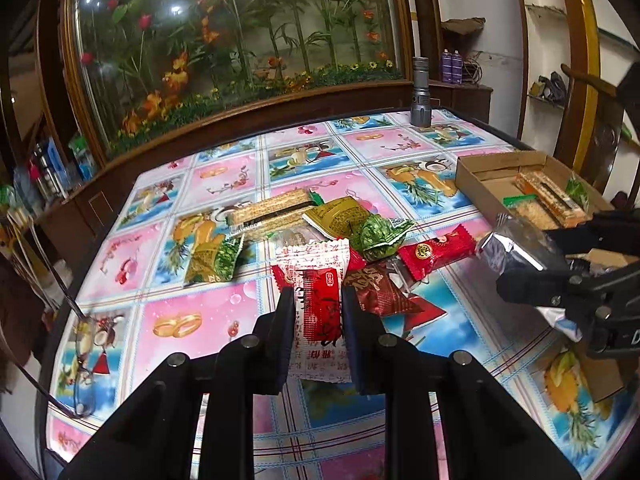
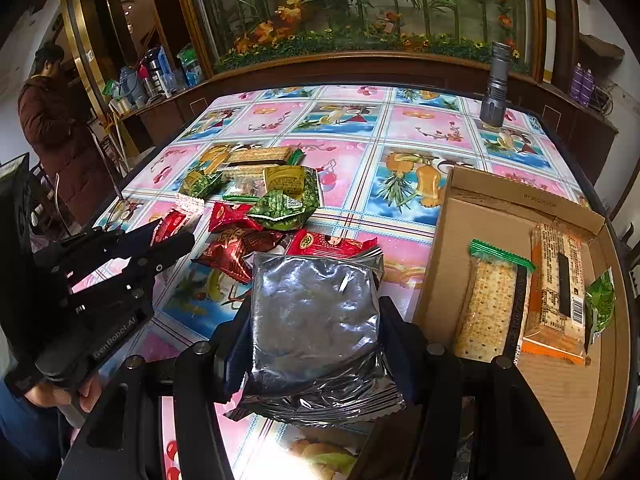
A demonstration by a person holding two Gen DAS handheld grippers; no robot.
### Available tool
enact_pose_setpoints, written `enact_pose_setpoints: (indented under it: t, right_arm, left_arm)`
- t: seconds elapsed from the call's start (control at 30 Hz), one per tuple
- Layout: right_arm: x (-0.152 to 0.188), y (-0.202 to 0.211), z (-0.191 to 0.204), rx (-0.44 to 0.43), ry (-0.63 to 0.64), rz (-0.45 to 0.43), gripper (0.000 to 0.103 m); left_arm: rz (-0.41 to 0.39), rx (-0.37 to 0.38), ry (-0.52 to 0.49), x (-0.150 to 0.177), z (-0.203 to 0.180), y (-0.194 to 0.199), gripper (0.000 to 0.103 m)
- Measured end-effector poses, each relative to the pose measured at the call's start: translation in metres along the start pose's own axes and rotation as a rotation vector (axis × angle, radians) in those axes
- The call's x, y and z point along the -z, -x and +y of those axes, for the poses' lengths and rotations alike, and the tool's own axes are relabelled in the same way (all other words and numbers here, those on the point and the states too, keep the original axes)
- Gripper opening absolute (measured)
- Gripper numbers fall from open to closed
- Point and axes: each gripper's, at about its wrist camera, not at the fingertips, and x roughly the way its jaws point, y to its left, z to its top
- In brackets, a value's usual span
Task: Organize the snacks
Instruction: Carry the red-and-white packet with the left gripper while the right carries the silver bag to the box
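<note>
Right wrist: box (image 2: 516, 200) at table edge (image 2: 576, 152)

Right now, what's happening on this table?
A person is sorting snacks with a gripper in each hand. The left gripper is shut on a red-and-white packet by the pile. The right gripper holds a silver pouch beside the cardboard box. The box already has two cracker packs and a green packet in it. More snacks are loose on the tablecloth. A flashlight stands at the far edge.
</note>
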Motion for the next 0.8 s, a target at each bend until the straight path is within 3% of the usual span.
enact_pose_setpoints:
  t: [0.23, 0.8]
  right_arm:
    - [0.0, 0.002, -0.003, -0.002, -0.014, -0.004, 0.063]
    - [-0.002, 0.006, -0.011, -0.009, -0.054, -0.015, 0.063]
  left_arm:
    - [-0.044, -0.051, -0.064, 0.001, -0.011, 0.005, 0.022]
    - [-0.067, -0.056, -0.109, 0.004, -0.025, 0.01, 0.022]
